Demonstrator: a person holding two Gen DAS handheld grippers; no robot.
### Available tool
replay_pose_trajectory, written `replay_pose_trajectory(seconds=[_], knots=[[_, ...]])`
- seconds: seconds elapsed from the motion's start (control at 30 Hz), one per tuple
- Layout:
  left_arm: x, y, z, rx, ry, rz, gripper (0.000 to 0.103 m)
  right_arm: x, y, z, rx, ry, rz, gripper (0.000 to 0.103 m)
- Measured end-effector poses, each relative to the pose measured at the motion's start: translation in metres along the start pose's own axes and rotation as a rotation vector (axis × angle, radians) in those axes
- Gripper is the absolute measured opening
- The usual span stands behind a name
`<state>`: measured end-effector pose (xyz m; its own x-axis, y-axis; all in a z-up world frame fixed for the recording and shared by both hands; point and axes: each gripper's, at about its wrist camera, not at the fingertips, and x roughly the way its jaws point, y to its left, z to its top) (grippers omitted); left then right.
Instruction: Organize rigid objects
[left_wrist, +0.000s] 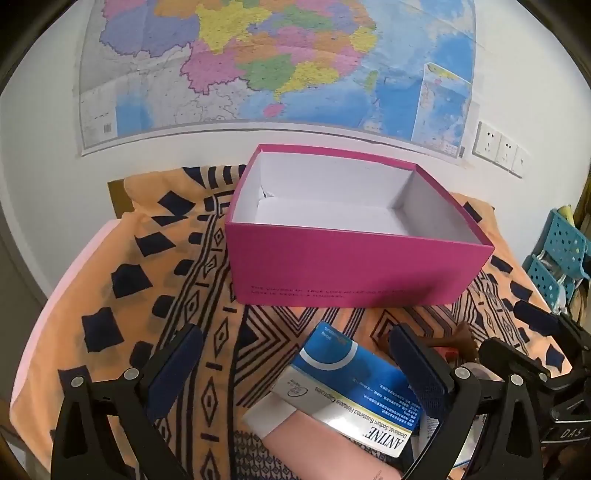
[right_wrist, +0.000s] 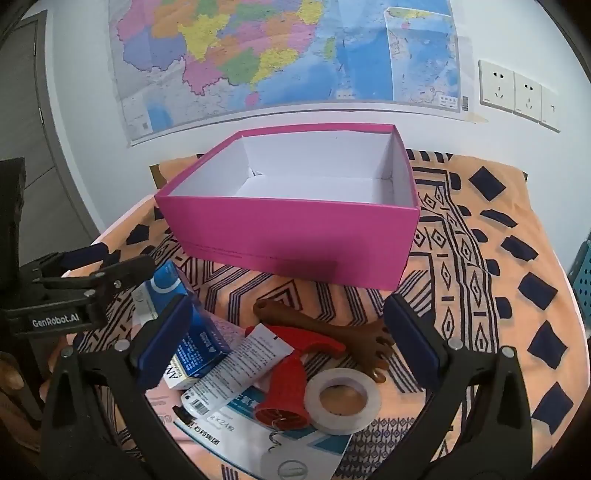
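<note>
Left wrist view: you are holding the left gripper (left_wrist: 295, 373) spread wide and gripping nothing; the blue medicine box (left_wrist: 354, 391) is lying between its fingers at 6 o'clock, the empty pink box (left_wrist: 351, 273) standing at 12.

Right wrist view: your right gripper (right_wrist: 288, 347) is gaping wide too, empty, over the red tool (right_wrist: 291, 384), tape roll (right_wrist: 341, 398) and white tube (right_wrist: 236, 373) at 6 o'clock.
</note>
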<state>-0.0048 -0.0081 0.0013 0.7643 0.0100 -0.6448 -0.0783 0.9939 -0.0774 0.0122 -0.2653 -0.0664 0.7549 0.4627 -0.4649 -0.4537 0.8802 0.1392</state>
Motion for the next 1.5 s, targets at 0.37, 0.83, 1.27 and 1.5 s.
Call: replay_pose_trajectory(seconds=[0.37, 0.83, 1.27, 1.5], knots=[[0.000, -0.002, -0.002, 0.012, -0.007, 0.014, 0.103, 0.008, 0.041, 0.004, 0.005, 0.004, 0.009, 0.103], [-0.002, 0.000, -0.003, 0.013, -0.011, 0.016, 0.103, 0.010, 0.042, 0.003, 0.007, 0.006, 0.025, 0.103], [-0.001, 0.001, -0.003, 0.014, -0.011, 0.018, 0.103, 0.009, 0.043, 0.005, 0.009, 0.009, 0.038, 0.103], [-0.001, 0.000, -0.003, 0.010, -0.004, 0.020, 0.103, 0.011, 0.043, 0.004, 0.014, 0.017, 0.055, 0.103]])
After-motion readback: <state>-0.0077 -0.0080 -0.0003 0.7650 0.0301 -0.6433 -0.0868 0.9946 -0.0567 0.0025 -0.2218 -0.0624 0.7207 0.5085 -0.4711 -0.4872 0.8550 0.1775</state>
